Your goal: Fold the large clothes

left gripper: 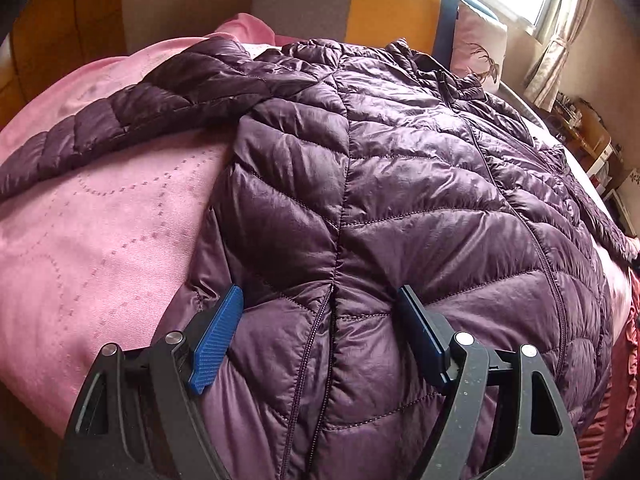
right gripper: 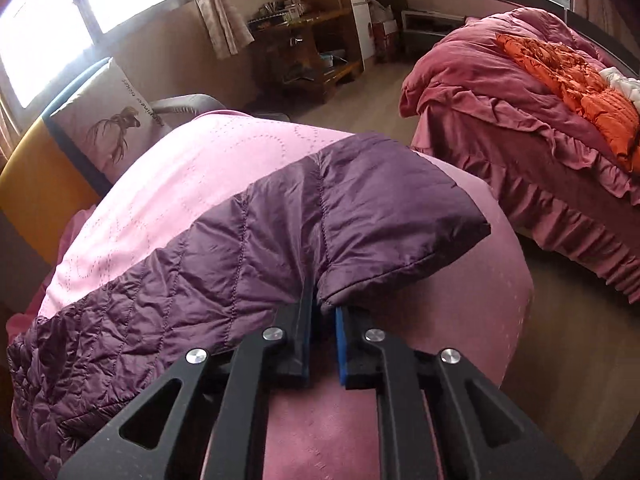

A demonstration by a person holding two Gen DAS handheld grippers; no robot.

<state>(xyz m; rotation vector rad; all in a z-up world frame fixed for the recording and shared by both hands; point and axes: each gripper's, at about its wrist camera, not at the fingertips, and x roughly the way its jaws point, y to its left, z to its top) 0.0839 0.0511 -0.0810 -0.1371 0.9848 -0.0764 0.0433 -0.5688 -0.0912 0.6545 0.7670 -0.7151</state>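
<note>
I see a purple quilted jacket [left gripper: 400, 168] spread flat on a bed with a pink bedspread [left gripper: 100, 240], its front zipper running toward the collar near a pillow [left gripper: 478, 44] with an antler print. My left claw [left gripper: 320, 312] hangs released over the jacket's hem, blue pads [left gripper: 216, 344] set wide to either side of a seam, gripping nothing. In the right wrist view, my right claw [right gripper: 322, 304] is clenched on the cuff edge of the jacket's sleeve [right gripper: 280, 232], which lies across the bedspread toward the bed's edge. A second bed [right gripper: 520, 100] with red covers stands beyond.
</note>
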